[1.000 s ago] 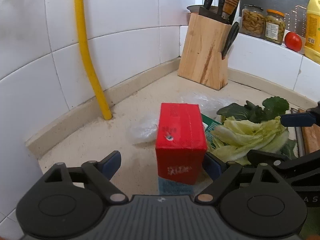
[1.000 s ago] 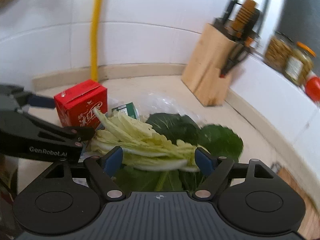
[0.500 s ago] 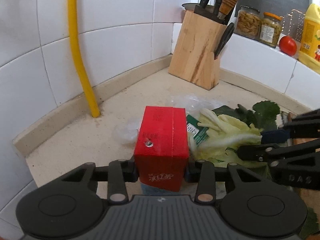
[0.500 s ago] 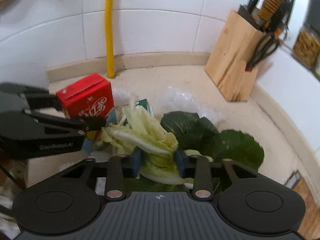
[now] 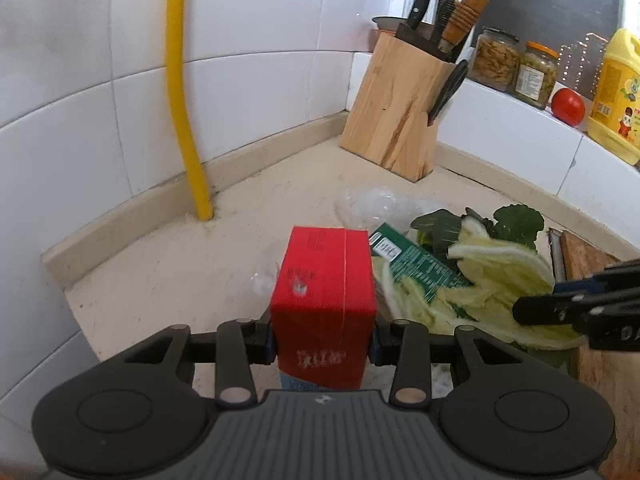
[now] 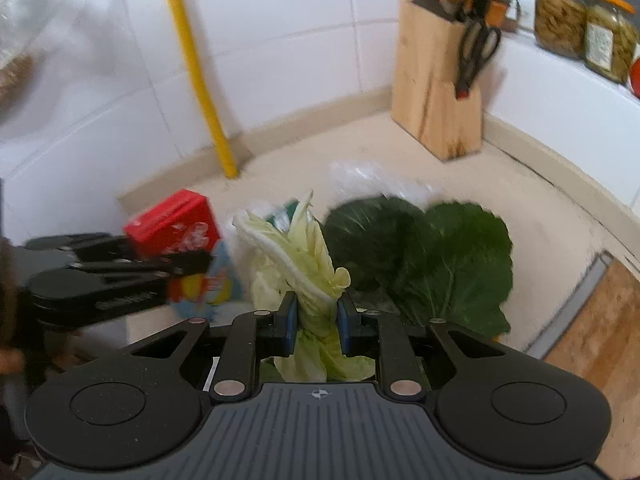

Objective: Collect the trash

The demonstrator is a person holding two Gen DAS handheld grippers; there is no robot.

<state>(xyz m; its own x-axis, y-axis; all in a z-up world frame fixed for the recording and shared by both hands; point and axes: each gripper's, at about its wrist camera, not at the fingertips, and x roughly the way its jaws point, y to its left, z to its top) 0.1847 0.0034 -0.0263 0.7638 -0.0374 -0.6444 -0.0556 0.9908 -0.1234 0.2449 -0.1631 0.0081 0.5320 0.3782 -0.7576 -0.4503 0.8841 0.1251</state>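
Your left tool (image 5: 323, 346) clamps the red drink carton (image 5: 324, 304), its jaws having just closed on it above the tabletop (image 5: 160, 280). Your right tool (image 6: 317, 322), jaws just closing, pinches pale cabbage leaves (image 6: 308, 264) beside dark green leaves (image 6: 432, 260).

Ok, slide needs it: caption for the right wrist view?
Right tool clamps pale green cabbage leaves above the beige countertop.

Glossy white tile wall (image 5: 256, 32) — matt speckled counter (image 5: 168, 276), raw-wood knife block (image 5: 394, 120).
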